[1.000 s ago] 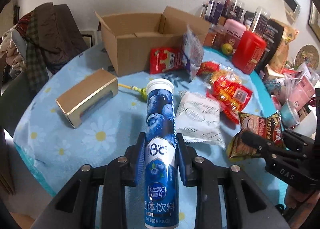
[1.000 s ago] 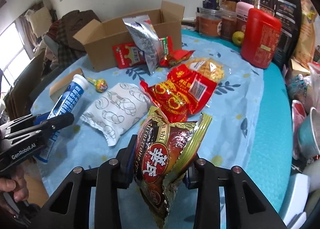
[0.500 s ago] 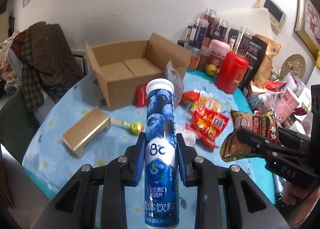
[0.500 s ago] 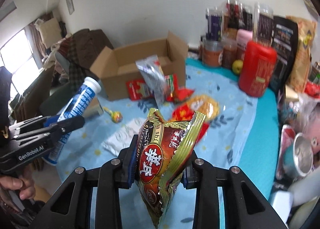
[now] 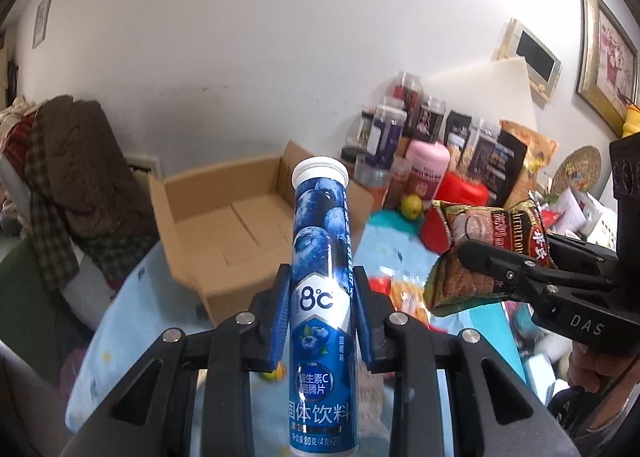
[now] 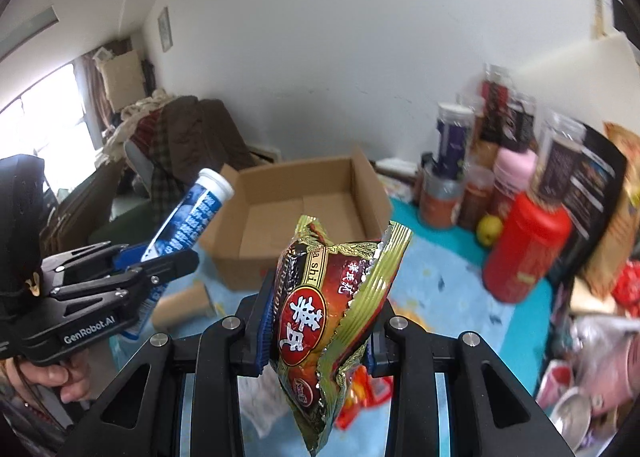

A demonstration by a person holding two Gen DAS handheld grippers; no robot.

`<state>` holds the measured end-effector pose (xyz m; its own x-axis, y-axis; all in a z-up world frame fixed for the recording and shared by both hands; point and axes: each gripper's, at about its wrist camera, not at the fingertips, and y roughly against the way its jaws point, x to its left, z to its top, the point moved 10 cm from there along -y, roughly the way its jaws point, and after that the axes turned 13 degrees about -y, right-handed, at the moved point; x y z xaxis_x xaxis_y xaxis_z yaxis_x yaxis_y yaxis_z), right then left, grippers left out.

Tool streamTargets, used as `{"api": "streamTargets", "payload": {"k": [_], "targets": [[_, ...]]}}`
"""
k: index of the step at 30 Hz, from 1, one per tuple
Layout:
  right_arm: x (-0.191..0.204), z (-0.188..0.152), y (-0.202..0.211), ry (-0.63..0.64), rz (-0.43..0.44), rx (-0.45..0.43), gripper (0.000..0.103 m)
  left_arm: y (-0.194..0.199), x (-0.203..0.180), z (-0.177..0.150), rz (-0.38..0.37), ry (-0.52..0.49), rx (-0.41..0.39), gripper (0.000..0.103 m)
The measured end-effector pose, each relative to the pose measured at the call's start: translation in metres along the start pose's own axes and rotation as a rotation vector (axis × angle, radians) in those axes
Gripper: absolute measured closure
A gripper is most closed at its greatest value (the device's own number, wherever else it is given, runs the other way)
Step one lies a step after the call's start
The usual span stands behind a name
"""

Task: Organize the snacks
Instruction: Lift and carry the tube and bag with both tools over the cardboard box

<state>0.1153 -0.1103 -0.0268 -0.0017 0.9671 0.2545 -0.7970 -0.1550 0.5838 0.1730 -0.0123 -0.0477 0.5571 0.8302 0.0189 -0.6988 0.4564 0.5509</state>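
Note:
My left gripper [image 5: 320, 285] is shut on a blue blueberry tablet tube [image 5: 320, 257] with a white cap, held high above the table. It also shows in the right wrist view [image 6: 188, 217], pointing toward the box. My right gripper [image 6: 320, 297] is shut on a red-and-gold snack bag [image 6: 332, 305], also lifted; the bag shows in the left wrist view [image 5: 480, 241] at right. An open empty cardboard box [image 5: 228, 225] [image 6: 304, 213] stands on the blue flowered tablecloth [image 6: 444, 289] ahead of both grippers.
Jars, a red canister [image 6: 524, 249], a pink bottle [image 5: 426, 169] and dark bags stand at the back right. Loose snack packets [image 5: 404, 297] lie below the grippers. A small tan box [image 6: 184, 305] lies left. Coats hang on a chair [image 5: 72, 177] at left.
Both grippers have risen well above the table and moved toward the cardboard box, each still holding its item. The table items now sit lower in both views.

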Motion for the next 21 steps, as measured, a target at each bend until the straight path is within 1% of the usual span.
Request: {"api": "streamTargets", "payload": {"k": [5, 12, 21], "targets": [[0.009, 0.032, -0.022, 0.025, 0.027, -0.022, 0.07, -0.017, 0.02, 0.027, 0.023, -0.003, -0.027, 0.075], [0.021, 0.073, -0.067, 0.044, 0.073, -0.035, 0.07, -0.052, 0.054, 0.06, 0.052, 0.008, -0.052, 0.075], [0.024, 0.115, -0.127, 0.064, 0.094, -0.034, 0.07, -0.105, 0.098, 0.09, 0.097, 0.041, -0.05, 0.075]]}}
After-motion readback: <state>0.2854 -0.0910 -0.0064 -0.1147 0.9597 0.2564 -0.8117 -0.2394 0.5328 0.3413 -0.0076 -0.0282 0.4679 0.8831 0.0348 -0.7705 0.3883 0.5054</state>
